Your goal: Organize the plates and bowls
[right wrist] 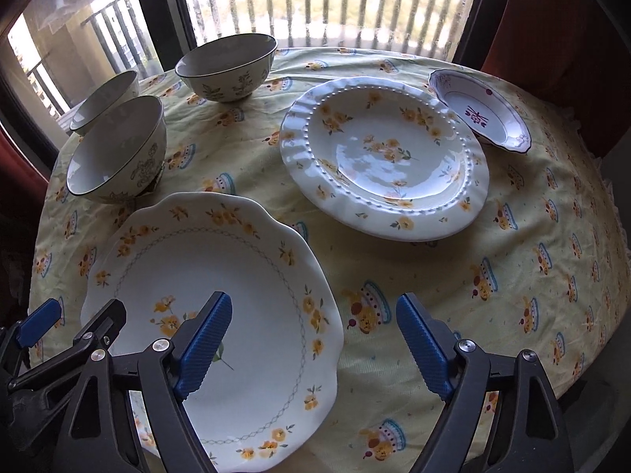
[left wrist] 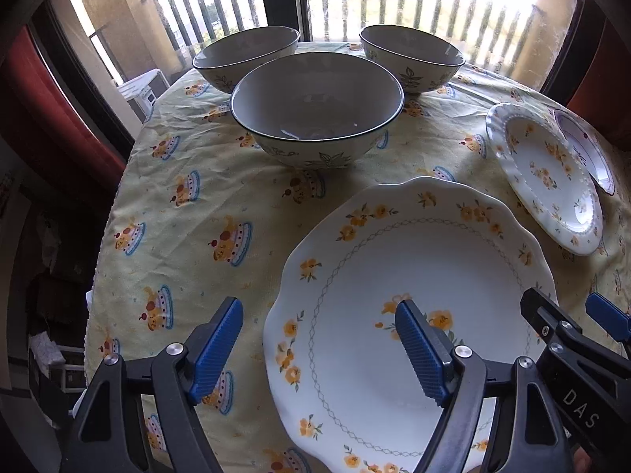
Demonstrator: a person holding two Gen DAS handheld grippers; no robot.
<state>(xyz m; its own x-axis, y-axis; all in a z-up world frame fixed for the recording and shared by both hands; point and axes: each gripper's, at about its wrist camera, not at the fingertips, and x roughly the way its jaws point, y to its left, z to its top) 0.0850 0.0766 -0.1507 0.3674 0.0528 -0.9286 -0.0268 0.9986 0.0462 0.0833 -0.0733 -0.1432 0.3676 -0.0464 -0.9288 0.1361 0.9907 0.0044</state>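
Note:
A large scalloped plate with yellow flowers [left wrist: 414,276] [right wrist: 221,299] lies at the table's near edge. My left gripper [left wrist: 319,339] is open, its jaws straddling the plate's left rim from above. My right gripper [right wrist: 315,339] is open, its jaws straddling the plate's right rim; it also shows in the left wrist view [left wrist: 572,315]. Three leaf-patterned bowls [left wrist: 315,114] [left wrist: 248,55] [left wrist: 410,55] stand at the back left. A beaded floral plate [right wrist: 386,157] [left wrist: 548,173] lies to the right. A small dish with a purple motif [right wrist: 481,110] lies beyond it.
A round table with a yellow cake-print cloth [right wrist: 512,276] carries everything. A window with balcony railings [right wrist: 335,0] stands behind it. Red curtains [left wrist: 47,98] hang at the sides. The cloth drops off at the table's edges left and right.

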